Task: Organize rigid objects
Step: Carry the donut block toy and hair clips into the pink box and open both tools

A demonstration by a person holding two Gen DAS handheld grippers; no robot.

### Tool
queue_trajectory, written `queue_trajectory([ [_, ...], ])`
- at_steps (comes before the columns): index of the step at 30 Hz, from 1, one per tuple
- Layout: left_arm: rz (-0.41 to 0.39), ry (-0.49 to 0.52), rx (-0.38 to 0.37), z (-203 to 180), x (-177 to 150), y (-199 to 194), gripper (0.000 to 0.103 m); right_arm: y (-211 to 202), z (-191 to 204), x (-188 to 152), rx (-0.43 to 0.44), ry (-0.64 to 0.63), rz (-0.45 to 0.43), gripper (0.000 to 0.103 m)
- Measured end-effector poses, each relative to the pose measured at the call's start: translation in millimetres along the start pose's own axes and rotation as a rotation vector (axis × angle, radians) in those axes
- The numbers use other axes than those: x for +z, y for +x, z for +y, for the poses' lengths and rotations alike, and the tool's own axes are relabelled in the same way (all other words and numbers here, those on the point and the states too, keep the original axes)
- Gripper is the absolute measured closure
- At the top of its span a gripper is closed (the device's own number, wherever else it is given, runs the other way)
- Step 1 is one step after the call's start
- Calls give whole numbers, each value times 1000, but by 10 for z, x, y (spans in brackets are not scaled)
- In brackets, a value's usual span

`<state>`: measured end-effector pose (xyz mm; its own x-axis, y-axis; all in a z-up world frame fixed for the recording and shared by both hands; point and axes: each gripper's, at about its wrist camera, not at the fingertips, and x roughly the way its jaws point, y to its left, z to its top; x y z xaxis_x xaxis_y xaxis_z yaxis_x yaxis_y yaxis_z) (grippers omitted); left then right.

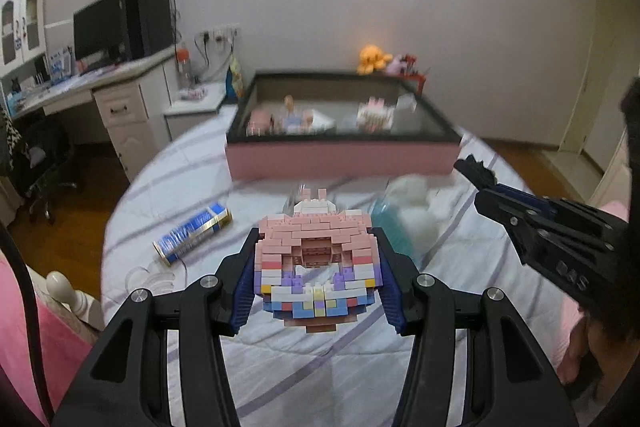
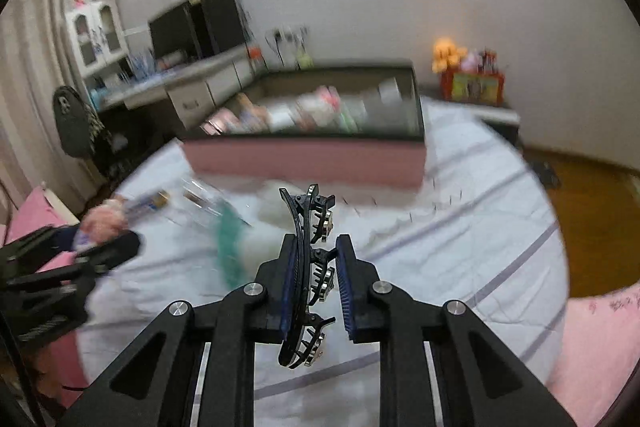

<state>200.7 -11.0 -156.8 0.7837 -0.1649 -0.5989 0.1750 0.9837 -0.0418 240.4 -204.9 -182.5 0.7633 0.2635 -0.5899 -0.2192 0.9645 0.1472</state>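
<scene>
Left gripper: my jaws sit partway open, clamped on both sides of a pink, white and purple brick-built model; it rides between the blue pads, clear of the bed.
Right gripper: closed down on a long black hair clip. The clip stands on edge between the pads, its curved spine against the left pad and its teeth towards the right one, with both ends sticking out past the fingers.
Ahead of both tools: a pink storage box with a dark rim, open on top, on the striped bedsheet. Small toys are inside; too blurred for me to name.
Between left tool and box: a blue and gold packet lies off to the left on the sheet, and a blurred white and teal fluffy item off to the right.
Cross-view: my right tool shows at the right edge of the left camera, level with the model.
</scene>
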Motion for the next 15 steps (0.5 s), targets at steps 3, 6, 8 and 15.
queue_trajectory([
  [3, -91, -5, 26, -68, 108, -244, 50, -335, 228, 93, 12, -38, -106, 84],
  [6, -168, -15, 43, -122, 208, -480, 50, -583, 385, 201, 26, -70, -183, 84],
  [8, -209, -13, 50, -153, 252, -624, 50, -717, 483, 237, 0, -103, -229, 84],
  [15, -299, 9, 68, -231, 318, -978, 50, -984, 675, 296, -11, -135, -302, 84],
])
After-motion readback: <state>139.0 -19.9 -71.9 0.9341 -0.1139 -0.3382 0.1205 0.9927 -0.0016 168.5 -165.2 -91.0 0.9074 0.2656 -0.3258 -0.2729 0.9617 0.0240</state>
